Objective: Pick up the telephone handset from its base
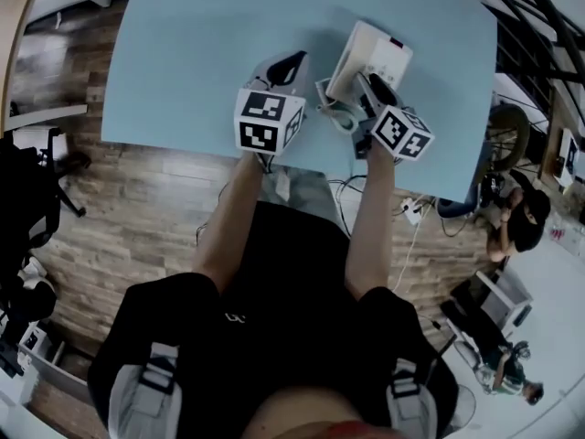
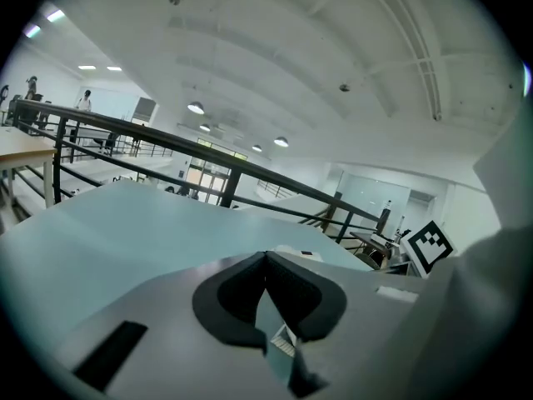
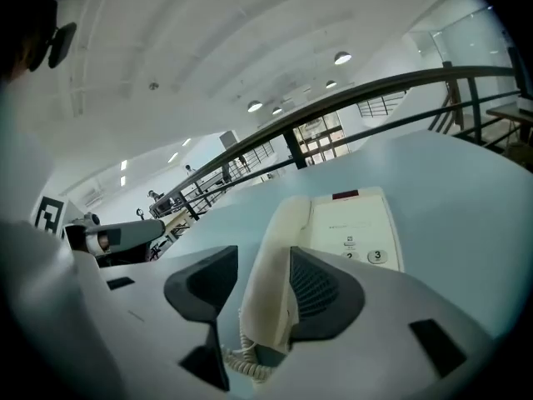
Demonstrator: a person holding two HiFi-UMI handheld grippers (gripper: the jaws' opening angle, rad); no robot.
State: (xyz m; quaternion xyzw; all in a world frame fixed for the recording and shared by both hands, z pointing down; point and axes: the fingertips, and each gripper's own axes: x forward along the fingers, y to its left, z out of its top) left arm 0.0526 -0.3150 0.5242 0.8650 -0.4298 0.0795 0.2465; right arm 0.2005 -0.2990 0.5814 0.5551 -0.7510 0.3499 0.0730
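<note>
Left gripper (image 1: 291,62), over the table (image 1: 183,62) at 9 o'clock of the phone, has its jaws pressed together on nothing. Right gripper (image 3: 258,257) has its jaws spread with the handset (image 3: 273,240) between them and a gap on the left pad's side. The handset lies on the base (image 3: 358,223), along its 9 o'clock edge, with its cord (image 3: 241,361) coiled at the near end

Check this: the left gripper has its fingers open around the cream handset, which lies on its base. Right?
No, it is the right gripper, as the right gripper view shows; its fingers are open around the cream handset, which lies on its base.
</note>
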